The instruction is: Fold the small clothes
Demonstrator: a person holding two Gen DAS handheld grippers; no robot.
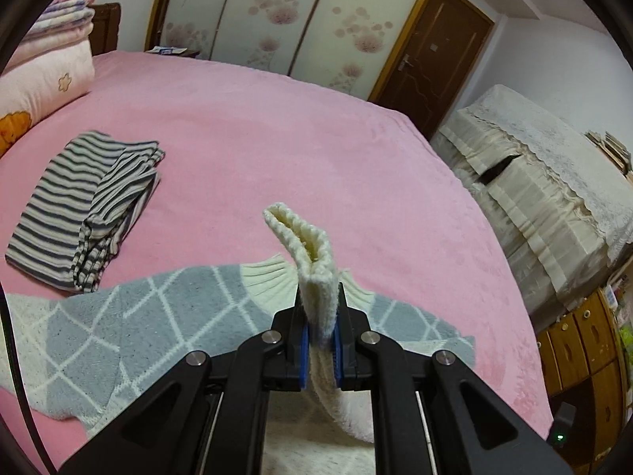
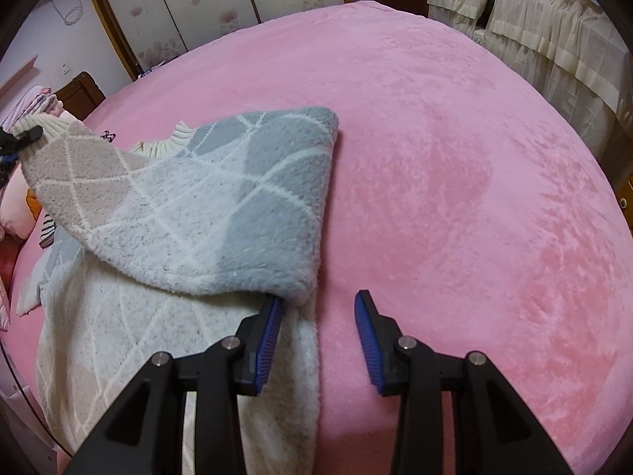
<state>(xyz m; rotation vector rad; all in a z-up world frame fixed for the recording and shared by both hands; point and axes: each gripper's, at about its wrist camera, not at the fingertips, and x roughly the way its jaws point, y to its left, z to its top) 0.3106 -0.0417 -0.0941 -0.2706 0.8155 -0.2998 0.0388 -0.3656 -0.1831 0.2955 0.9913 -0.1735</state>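
Two grippers are at work on one fleecy sweater (image 2: pixel 190 206) with a grey and white diamond pattern, lying on the pink bed (image 2: pixel 455 158) across the lower left and centre of the right wrist frame. Left gripper (image 1: pixel 320 332) is clamped tight on the cream ribbed cuff (image 1: pixel 304 245), which stands upright above its jaws at frame centre. Right gripper (image 2: pixel 318 308) stands part open and holds nothing; its left fingertip (image 2: pixel 273 308) is just under the folded corner of the sweater, its other fingertip over bare bed. Assessment: a sleeve fold is under way. To do it well, carry the cuff across the body, lay it flat and square, and use the free gripper to pin the fold edge. A striped garment (image 1: pixel 83 213), already folded, lies at centre left.
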